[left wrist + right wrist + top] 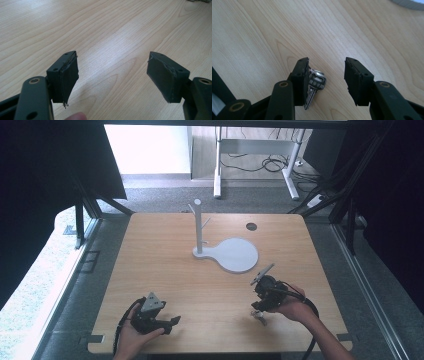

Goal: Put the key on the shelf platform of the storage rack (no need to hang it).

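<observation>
Between the right gripper's spread jaws and slightly off to one side, keys lie flat on the table, touching the inner face of the left-hand jaw in that gripper's view and not pinched, their long axis running roughly along the jaws. No writing on them is legible. Well apart, the left gripper rests near the table's front edge with jaws spread and empty, so the right hand is nearer; a white stand stands farther back.
</observation>
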Tool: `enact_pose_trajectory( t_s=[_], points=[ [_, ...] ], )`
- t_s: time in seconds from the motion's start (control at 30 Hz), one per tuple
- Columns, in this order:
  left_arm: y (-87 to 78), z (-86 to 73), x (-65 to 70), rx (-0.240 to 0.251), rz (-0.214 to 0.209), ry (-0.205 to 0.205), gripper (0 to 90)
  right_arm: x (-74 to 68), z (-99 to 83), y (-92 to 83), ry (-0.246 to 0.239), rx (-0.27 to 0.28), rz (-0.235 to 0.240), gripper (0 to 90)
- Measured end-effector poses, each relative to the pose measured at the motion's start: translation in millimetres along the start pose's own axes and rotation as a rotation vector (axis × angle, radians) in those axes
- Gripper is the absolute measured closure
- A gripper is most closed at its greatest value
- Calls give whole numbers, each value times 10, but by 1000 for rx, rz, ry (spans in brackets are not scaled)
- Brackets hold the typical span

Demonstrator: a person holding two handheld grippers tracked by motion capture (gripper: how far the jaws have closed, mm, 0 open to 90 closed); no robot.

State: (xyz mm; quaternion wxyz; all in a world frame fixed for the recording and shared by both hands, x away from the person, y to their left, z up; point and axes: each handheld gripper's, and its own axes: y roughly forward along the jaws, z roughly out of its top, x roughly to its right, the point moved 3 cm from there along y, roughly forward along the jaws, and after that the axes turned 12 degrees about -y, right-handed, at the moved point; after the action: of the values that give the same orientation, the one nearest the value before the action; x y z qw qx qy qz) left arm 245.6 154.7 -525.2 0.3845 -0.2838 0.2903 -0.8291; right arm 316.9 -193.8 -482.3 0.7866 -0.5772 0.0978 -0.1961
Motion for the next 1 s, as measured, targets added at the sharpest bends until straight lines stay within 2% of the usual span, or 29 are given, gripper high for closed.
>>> enact_pose_trajectory(
  t_s=[0.27,0.4,0.73,0.97,1.0],
  points=[
    [-2,0,6,0,0,1,255,-36,-19,132,-12,-40,27,575],
    [0,-2,0,-2,0,2,253,-78,-28,248,-25,-68,57,596],
    [4,-5,-6,-7,0,1,252,-94,-10,406,-27,-95,63,643],
    [-39,11,-3,16,1,8,253,-82,-3,447,-28,-116,62,719],
    [-43,13,-5,17,3,7,253,-82,-2,454,-11,-120,63,737]
  ],
)
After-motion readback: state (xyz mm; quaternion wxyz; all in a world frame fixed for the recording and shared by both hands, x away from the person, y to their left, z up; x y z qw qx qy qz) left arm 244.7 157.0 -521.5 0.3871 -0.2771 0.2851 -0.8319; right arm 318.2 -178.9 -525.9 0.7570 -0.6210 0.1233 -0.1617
